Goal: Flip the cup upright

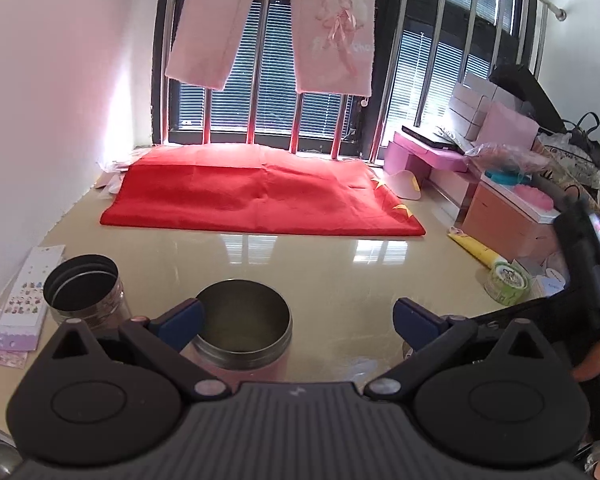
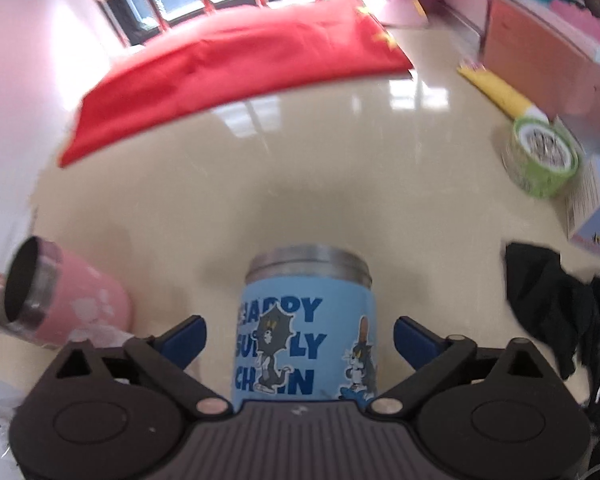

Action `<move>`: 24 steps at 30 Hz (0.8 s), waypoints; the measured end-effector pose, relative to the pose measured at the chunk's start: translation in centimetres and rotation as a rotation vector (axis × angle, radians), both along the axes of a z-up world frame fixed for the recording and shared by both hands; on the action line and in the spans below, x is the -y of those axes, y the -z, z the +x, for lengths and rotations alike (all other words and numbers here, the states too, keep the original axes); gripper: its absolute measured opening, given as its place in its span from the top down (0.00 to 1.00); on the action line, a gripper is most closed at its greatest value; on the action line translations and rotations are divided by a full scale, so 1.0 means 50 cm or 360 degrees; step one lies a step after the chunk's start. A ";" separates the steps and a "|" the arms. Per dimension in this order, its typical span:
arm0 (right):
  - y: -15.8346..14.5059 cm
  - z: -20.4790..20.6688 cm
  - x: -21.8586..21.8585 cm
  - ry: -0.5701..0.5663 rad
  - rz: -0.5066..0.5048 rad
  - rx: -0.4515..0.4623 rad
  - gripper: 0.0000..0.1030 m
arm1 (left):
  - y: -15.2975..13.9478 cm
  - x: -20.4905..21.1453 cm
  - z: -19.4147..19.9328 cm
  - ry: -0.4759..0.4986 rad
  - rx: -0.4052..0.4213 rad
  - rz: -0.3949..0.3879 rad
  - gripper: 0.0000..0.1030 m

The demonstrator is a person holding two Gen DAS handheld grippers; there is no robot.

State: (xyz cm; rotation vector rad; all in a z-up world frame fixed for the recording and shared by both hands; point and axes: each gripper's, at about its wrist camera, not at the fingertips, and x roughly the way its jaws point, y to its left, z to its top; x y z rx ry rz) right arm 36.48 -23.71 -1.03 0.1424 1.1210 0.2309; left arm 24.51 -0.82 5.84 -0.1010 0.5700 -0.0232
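In the left wrist view a pink steel cup (image 1: 244, 334) stands upright on the beige table (image 1: 340, 264), mouth up, between the fingers of my left gripper (image 1: 298, 326). The jaws are open and the left fingertip (image 1: 182, 322) is close to the cup's rim. In the right wrist view a blue cartoon-printed cup (image 2: 306, 328) stands upright between the open jaws of my right gripper (image 2: 300, 340), touching neither finger. The pink cup (image 2: 66, 296) shows at the left there. The right gripper's body (image 1: 588, 256) shows at the right edge of the left view.
A clear jar with a dark rim (image 1: 86, 294) stands left of the pink cup, beside sticker sheets (image 1: 24, 304). A red flag (image 1: 260, 196) lies at the back. A green tape roll (image 2: 542, 158), a yellow tube (image 2: 500, 94) and pink boxes (image 1: 512, 216) crowd the right side.
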 end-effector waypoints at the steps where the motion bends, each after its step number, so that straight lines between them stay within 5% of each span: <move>1: -0.008 -0.007 0.013 -0.0011 0.0014 0.0018 0.02 | -0.004 0.006 -0.002 0.0002 0.0003 0.0010 0.00; 10: -0.066 -0.120 0.143 -0.0221 0.0100 0.0329 0.02 | -0.039 0.101 0.017 0.0122 -0.0087 0.0073 0.00; 16: -0.076 -0.181 0.206 -0.0370 -0.0068 0.0518 0.02 | -0.038 0.192 0.046 0.0250 -0.0221 0.0058 0.00; 24: -0.036 -0.189 0.241 -0.0500 -0.0244 0.0544 0.02 | -0.003 0.280 0.096 0.0313 -0.0458 0.0023 0.00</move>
